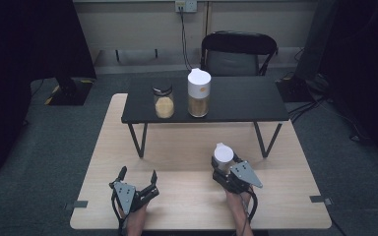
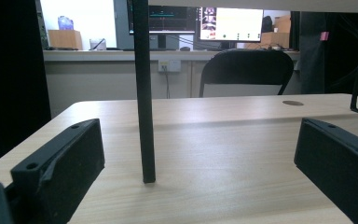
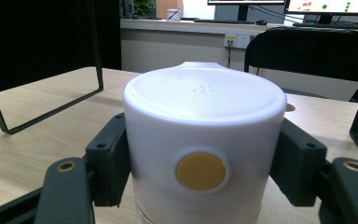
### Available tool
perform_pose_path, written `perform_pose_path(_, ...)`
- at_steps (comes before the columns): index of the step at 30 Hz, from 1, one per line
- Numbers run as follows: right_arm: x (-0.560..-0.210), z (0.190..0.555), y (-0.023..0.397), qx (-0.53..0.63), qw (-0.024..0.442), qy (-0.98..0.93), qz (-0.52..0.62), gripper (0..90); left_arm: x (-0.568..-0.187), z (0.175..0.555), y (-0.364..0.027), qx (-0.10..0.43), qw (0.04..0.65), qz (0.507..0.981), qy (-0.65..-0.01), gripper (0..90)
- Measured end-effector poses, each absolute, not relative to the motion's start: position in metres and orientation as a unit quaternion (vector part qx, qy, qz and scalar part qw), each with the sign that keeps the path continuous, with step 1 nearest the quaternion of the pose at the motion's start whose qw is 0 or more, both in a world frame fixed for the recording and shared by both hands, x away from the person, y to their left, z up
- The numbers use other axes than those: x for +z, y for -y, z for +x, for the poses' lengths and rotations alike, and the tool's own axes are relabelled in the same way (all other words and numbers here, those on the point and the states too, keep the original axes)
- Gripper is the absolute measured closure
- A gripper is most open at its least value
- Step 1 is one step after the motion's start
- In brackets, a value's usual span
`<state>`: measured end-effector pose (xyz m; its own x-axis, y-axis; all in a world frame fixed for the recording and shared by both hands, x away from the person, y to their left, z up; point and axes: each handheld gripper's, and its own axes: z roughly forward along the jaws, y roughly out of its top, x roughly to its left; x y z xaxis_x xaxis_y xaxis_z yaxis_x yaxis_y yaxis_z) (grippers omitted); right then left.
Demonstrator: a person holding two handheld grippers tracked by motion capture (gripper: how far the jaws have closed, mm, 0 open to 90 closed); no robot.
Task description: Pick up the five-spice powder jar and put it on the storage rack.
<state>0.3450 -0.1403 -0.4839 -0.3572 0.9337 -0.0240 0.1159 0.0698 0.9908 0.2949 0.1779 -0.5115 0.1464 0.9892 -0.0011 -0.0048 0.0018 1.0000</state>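
Right claw (image 1: 225,167) grasps a white-lidded canister (image 3: 200,140), its yellow button (image 3: 200,171) facing the right gripper view; left claw (image 1: 138,177) rests released on the desk (image 1: 187,196).

White canister (image 3: 200,140), yellow dot; black shelf (image 1: 216,101); pale wood table (image 1: 187,147).

jar (image 1: 164,101) left of canister (image 1: 198,93) on shelf (image 1: 236,101) above table (image 1: 187,147).

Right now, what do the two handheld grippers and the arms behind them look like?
Both are black. The left gripper and the right gripper each carry a grey three-cornered plate on top. In the left gripper view its blocky black fingers show round screw holes. A black cable loops from the right one. The forearms are bare, with no sleeves in sight.
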Motion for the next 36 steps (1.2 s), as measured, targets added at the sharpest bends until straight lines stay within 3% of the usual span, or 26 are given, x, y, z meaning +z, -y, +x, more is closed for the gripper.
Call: perform_pose_path(36, -0.459, 0.337, 0.139, 0.537, 0.389, -0.626, 0.411, 30.4, -0.512, 0.295, -0.178, 0.463, 0.536, 0.533, -0.462, 1.0)
